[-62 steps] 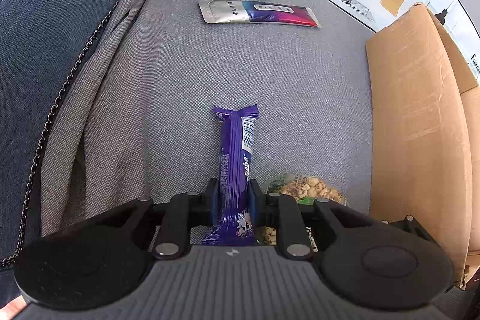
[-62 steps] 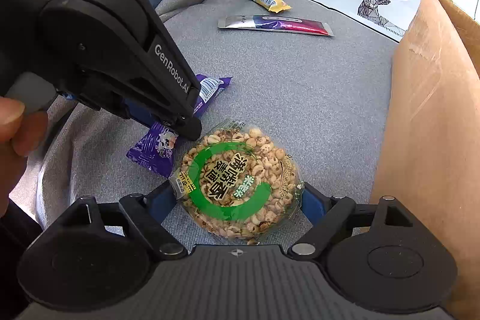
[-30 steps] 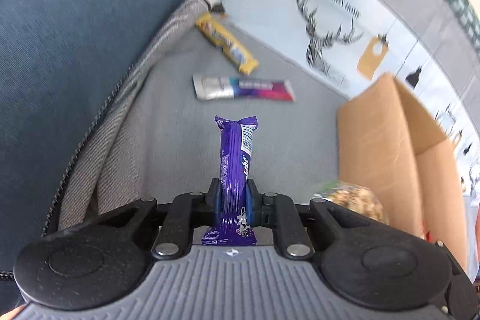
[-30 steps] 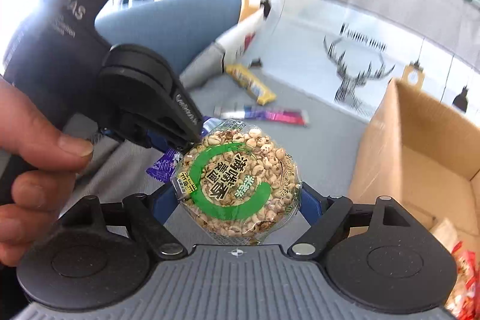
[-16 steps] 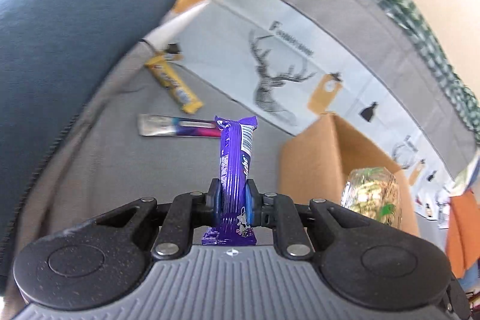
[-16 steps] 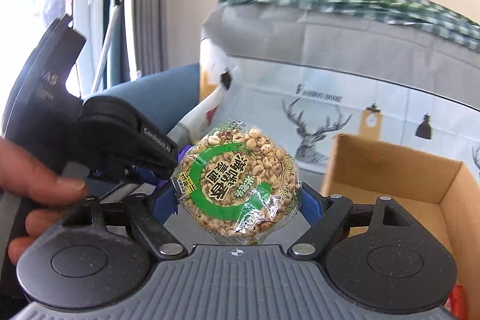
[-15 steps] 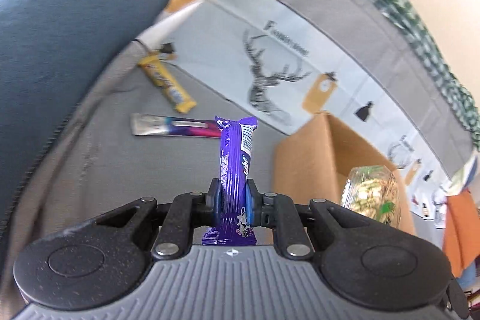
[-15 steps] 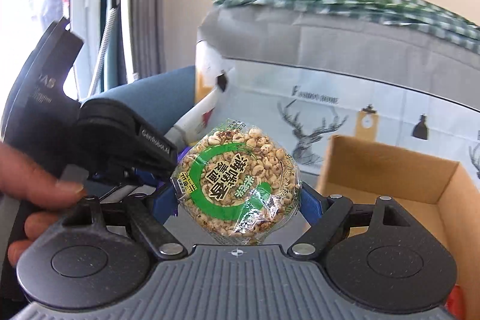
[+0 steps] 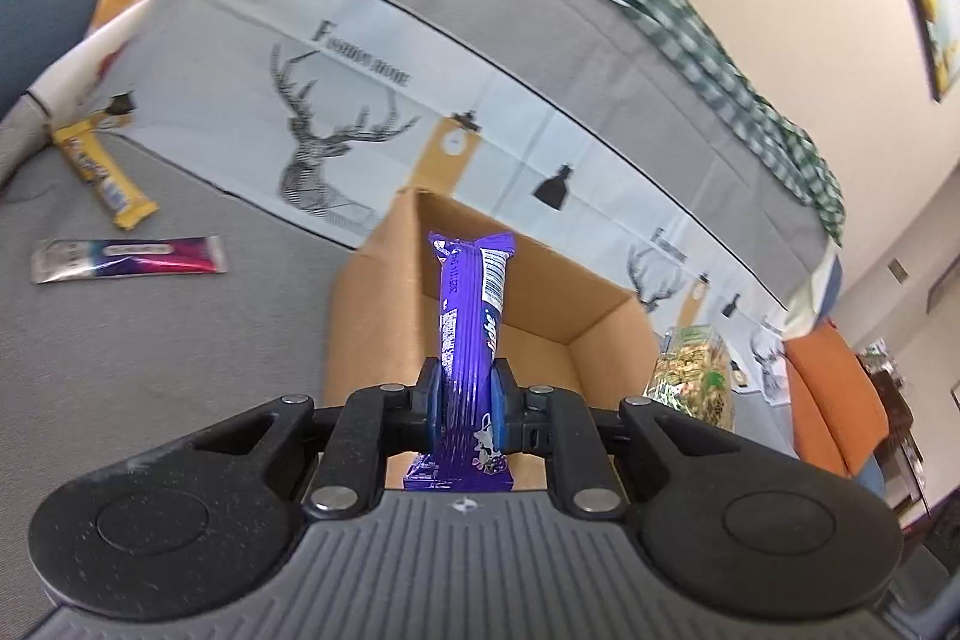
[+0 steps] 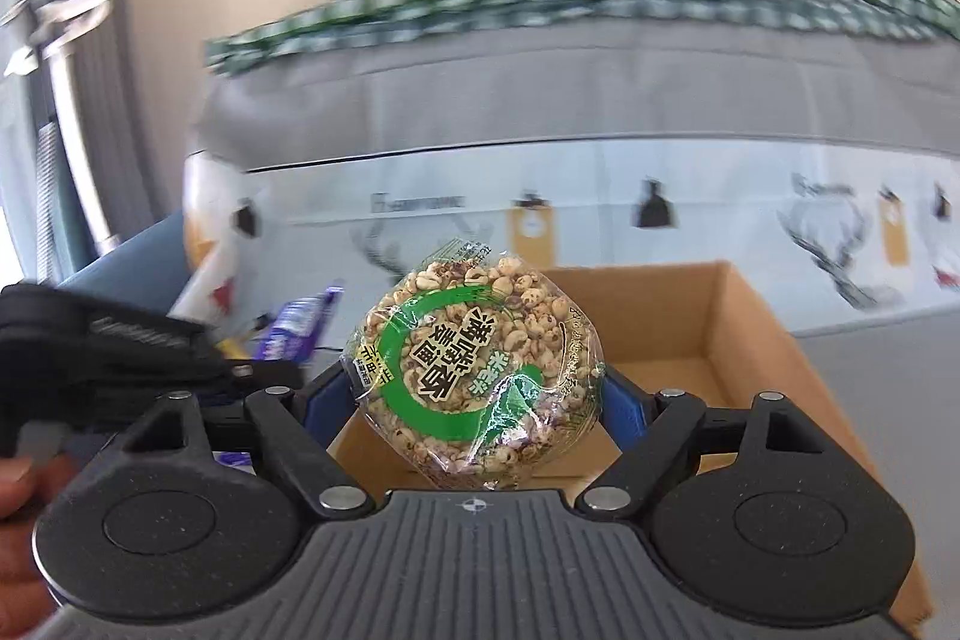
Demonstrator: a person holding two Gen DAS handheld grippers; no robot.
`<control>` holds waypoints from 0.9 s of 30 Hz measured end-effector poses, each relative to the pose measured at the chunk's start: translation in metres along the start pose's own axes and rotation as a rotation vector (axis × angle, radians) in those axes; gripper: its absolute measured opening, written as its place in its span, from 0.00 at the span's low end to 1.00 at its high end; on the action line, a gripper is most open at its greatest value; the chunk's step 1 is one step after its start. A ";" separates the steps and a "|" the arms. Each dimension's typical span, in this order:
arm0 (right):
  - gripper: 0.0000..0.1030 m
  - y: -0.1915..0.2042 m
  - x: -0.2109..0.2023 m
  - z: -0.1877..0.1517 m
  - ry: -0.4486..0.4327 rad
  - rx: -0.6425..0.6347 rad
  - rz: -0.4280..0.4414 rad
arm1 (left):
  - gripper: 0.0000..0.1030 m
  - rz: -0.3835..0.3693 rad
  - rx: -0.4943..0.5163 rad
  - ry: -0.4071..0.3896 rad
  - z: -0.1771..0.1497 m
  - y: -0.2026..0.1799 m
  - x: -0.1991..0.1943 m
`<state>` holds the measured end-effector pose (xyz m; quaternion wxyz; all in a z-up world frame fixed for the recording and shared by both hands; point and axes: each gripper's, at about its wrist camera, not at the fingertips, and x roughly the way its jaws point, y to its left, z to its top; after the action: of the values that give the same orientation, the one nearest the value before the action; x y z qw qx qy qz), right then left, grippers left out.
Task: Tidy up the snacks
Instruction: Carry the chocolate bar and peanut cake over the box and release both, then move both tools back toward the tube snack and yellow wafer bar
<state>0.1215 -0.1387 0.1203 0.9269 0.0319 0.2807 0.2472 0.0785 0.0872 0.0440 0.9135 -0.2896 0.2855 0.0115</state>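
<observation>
On my far left a yellow bar point(image 9: 103, 172) and a silver-pink sachet point(image 9: 129, 259) lie on the grey sofa seat point(image 9: 180, 352). My left tool point(image 9: 467, 403) pinches a purple bar point(image 9: 471, 334) upright, long axis pointing ahead over the cardboard box point(image 9: 372, 316). My right tool point(image 10: 474, 394), moderately spread, grips a round puffed-grain pack point(image 10: 474, 370) with a green ring and Chinese writing, over that box

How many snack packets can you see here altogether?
4. A purple bar gripped by the left gripper, a round puffed-grain cake in the right gripper, and a yellow bar and a silver-pink stick lying on the sofa. The box may hide more.
</observation>
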 end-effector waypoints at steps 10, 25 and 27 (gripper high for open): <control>0.83 -0.085 0.004 -0.011 0.034 0.249 -0.239 | 0.16 -0.077 0.100 0.011 -0.010 -0.037 0.022; 0.93 -0.037 0.023 -0.015 0.110 0.117 -0.154 | 0.37 -0.036 0.122 0.037 -0.010 -0.020 0.017; 0.92 -0.027 0.024 -0.016 0.107 0.103 -0.147 | 0.37 -0.014 0.124 0.036 -0.007 -0.014 0.012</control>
<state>0.1417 -0.1523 0.0895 0.9234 0.0455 0.3435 0.1651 0.0872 0.0703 0.0401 0.9245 -0.2348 0.2999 -0.0178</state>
